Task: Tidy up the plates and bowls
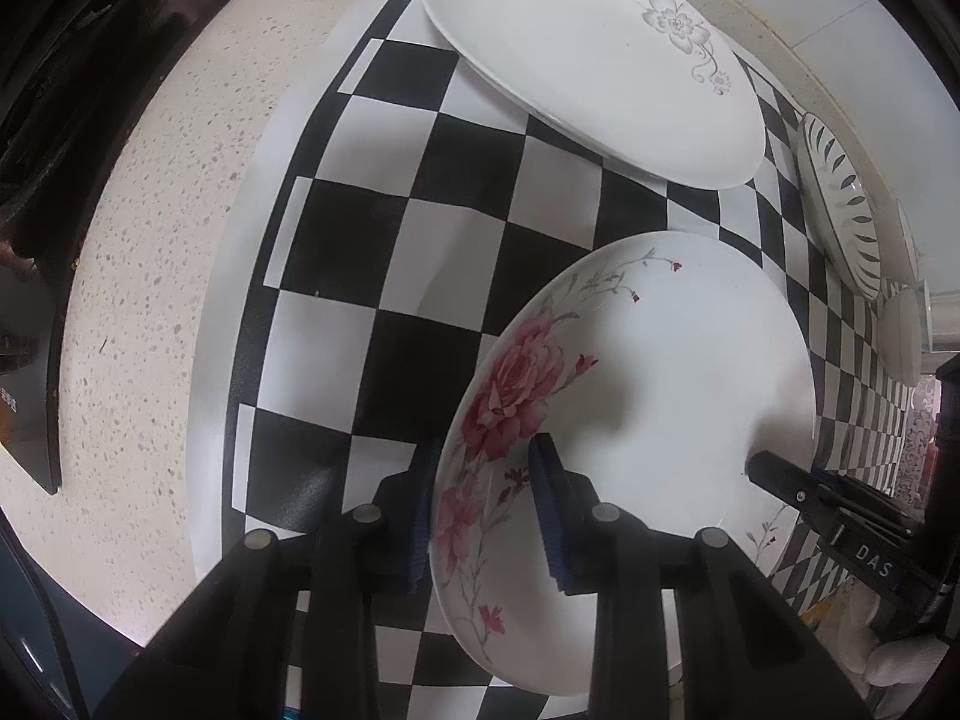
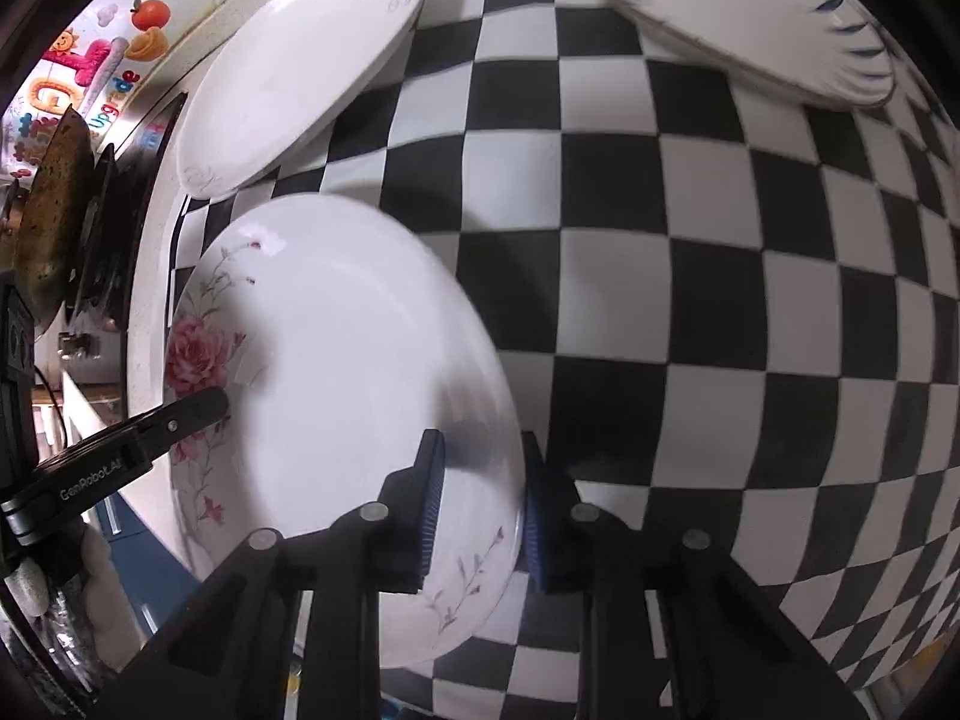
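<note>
A white plate with pink roses (image 1: 660, 372) is held above the checkered mat (image 1: 420, 252) by both grippers. My left gripper (image 1: 486, 498) is shut on its rose-side rim. My right gripper (image 2: 480, 504) is shut on the opposite rim of the same plate (image 2: 336, 360). The right gripper's finger shows in the left wrist view (image 1: 780, 474), and the left gripper's finger shows in the right wrist view (image 2: 180, 414). A white oval plate with a grey flower (image 1: 588, 54) lies on the mat beyond it; it also shows in the right wrist view (image 2: 300, 72).
A plate with dark leaf strokes on its rim (image 1: 840, 204) lies at the mat's far right, also seen in the right wrist view (image 2: 750, 12). A small white bowl (image 1: 900, 336) sits near it. A speckled counter (image 1: 150, 240) and a dark stove (image 1: 48, 120) lie to the left.
</note>
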A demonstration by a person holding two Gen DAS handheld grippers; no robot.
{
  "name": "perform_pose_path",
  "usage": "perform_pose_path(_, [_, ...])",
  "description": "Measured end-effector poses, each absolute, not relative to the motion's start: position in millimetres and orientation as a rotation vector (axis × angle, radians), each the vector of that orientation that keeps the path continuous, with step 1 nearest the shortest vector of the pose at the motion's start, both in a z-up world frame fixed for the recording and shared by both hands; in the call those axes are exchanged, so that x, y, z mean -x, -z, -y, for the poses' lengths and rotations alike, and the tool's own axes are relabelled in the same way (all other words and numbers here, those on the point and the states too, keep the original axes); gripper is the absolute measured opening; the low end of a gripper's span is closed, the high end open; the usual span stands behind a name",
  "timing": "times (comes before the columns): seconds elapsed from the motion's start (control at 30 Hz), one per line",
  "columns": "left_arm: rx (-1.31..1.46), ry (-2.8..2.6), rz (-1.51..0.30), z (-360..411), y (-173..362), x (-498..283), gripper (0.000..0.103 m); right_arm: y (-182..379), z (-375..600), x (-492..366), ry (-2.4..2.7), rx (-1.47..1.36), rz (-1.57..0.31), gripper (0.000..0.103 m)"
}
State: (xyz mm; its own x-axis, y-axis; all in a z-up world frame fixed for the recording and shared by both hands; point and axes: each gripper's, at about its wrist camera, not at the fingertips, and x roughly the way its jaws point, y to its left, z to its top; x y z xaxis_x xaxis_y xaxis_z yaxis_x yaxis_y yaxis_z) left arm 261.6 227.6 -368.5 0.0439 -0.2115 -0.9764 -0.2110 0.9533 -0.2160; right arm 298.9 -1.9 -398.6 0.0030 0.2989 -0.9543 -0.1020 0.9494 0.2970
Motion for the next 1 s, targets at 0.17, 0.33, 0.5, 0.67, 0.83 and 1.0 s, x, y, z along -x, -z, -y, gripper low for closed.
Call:
perform_pose_path(0.17, [0.331,-0.004,-1.523,-234,362,-251,0.022,398,13,-294,-0.299,-0.195,-1.528,0.023])
perform_pose_path(0.33, [0.298,0.029,-1.5,-215,353,-238,0.022,388,34,-288,-0.273,-0.21,-1.505,0.022])
perform_pose_path(0.5, [0.248,0.072,-1.479,-183,340,-240,0.022,375,67,-284,-0.243,-0.247,-1.475,0.021])
perform_pose_path(0.67, [0.214,0.113,-1.475,-144,335,-247,0.022,363,105,-282,-0.211,-0.267,-1.445,0.021])
perform_pose_path(0.83, [0.185,0.139,-1.477,-105,336,-256,0.022,359,142,-282,-0.2,-0.273,-1.432,0.02])
perform_pose_path(1.0, [0.18,0.15,-1.492,-79,341,-262,0.022,368,172,-286,-0.196,-0.289,-1.445,0.02])
